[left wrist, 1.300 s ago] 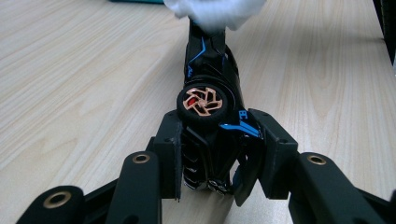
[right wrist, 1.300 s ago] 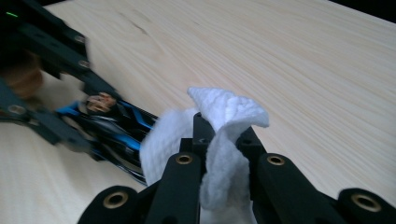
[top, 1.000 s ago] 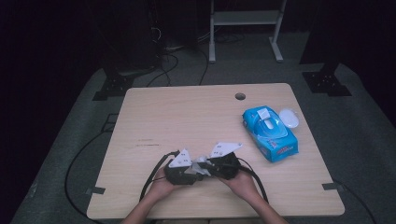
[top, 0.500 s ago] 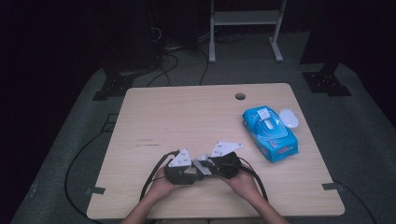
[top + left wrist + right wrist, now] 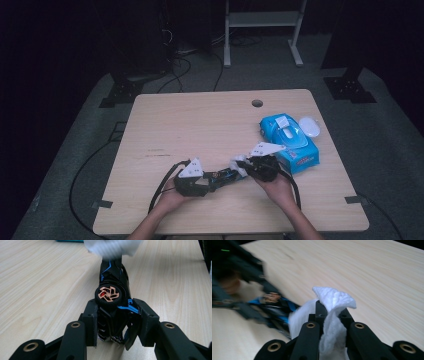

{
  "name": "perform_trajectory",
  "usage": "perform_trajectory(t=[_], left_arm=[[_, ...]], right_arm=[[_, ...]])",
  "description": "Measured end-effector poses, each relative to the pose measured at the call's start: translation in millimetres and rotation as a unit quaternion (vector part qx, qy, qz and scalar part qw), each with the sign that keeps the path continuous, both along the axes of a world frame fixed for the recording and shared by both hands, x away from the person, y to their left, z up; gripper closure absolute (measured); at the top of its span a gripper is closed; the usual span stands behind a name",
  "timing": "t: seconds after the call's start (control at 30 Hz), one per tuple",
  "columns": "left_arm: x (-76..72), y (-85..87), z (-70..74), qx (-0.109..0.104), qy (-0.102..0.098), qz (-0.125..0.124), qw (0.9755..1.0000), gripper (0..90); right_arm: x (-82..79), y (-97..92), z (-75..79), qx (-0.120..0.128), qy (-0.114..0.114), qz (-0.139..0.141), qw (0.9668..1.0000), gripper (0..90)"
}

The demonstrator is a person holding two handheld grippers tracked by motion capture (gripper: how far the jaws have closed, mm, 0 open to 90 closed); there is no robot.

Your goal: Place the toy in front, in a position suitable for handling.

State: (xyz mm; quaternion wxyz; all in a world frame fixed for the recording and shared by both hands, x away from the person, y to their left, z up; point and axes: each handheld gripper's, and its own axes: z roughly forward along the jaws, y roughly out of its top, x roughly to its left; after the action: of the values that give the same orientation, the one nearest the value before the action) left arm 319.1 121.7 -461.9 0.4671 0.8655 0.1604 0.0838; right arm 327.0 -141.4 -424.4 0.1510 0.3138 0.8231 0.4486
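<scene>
Between the jaws of the left gripper (image 5: pixel 116 322), a black toy car (image 5: pixel 113 297) with blue trim is clamped by its rear end, nose pointing away toward the right gripper (image 5: pixel 331 312). That gripper is clamped on a white wipe (image 5: pixel 332 305) at the car's nose. Compared with the earlier frame, it has shifted away from the left gripper toward the blue wipes pack (image 5: pixel 290 142) on the table (image 5: pixel 200 120); the left gripper has not moved.

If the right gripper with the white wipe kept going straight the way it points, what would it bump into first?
Most likely the black toy car with blue stripes held in the left gripper. The right gripper points at it with its white wipe, though blur hides whether they already touch.
</scene>
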Motion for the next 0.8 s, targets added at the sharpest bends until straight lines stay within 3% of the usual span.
perform_trajectory(t=[0.07,0.13,0.23,0.3,0.47,0.67,0.8], left_arm=[[1.2,1.5,0.0,-0.001,0.002,0.004,1.0000,58.5],[2.2,4.7,0.6,0.002,0.000,0.003,1.0000,58.5],[2.9,7.3,1.4,0.008,-0.005,0.002,1.0000,58.5],[4.7,8.2,0.7,0.002,0.000,0.002,1.0000,58.5],[8.5,11.8,1.2,-0.003,0.012,0.019,0.9997,57.4],[12.4,20.1,5.7,-0.049,0.034,0.033,0.9977,56.3],[13.9,22.7,6.1,-0.055,0.043,0.036,0.9969,57.2]], right_arm=[[-4.0,12.2,-1.4,-0.008,-0.007,0.024,0.9997,82.6],[-4.0,15.8,-0.9,-0.019,-0.017,0.027,0.9993,82.6],[2.0,5.4,1.3,-0.020,-0.013,0.004,0.9997,82.7],[6.1,-6.6,-0.4,-0.002,0.002,-0.011,0.9999,82.7],[5.5,-4.2,-3.2,-0.001,-0.002,-0.009,1.0000,82.7],[3.1,-4.1,-4.4,0.003,-0.002,-0.008,1.0000,82.7],[2.7,-4.2,-4.9,0.003,-0.004,-0.008,1.0000,82.7]])
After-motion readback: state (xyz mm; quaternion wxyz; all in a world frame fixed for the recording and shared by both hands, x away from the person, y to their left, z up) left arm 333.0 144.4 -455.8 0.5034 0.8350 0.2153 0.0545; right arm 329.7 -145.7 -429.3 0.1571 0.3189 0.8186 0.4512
